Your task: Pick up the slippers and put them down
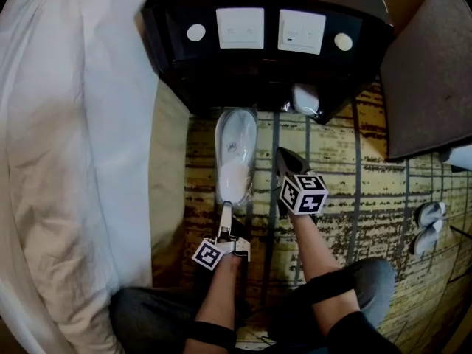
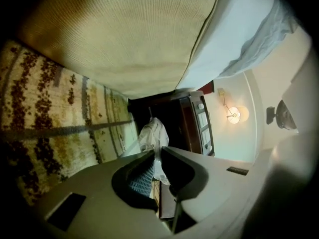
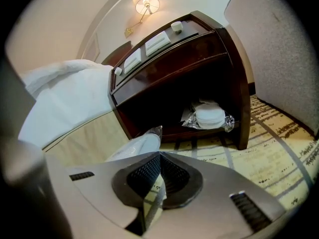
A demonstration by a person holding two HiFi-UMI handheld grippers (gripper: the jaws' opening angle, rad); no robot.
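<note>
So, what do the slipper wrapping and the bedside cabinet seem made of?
The slipper wrapping is probably thin clear plastic film: glossy, crinkled, and the white slippers show through. The bedside cabinet is apparently dark wood or veneer with glossy lacquer: its edges catch the light.

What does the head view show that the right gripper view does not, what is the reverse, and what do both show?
Only the head view: the left tongs shut on the slipper pack, and what looks like a loose white pair on the carpet at the right. Only the right gripper view: a lit wall lamp and a cup on the nightstand. Both: the nightstand, the bed, the slipper pack, and a second pack on its lower shelf.
</note>
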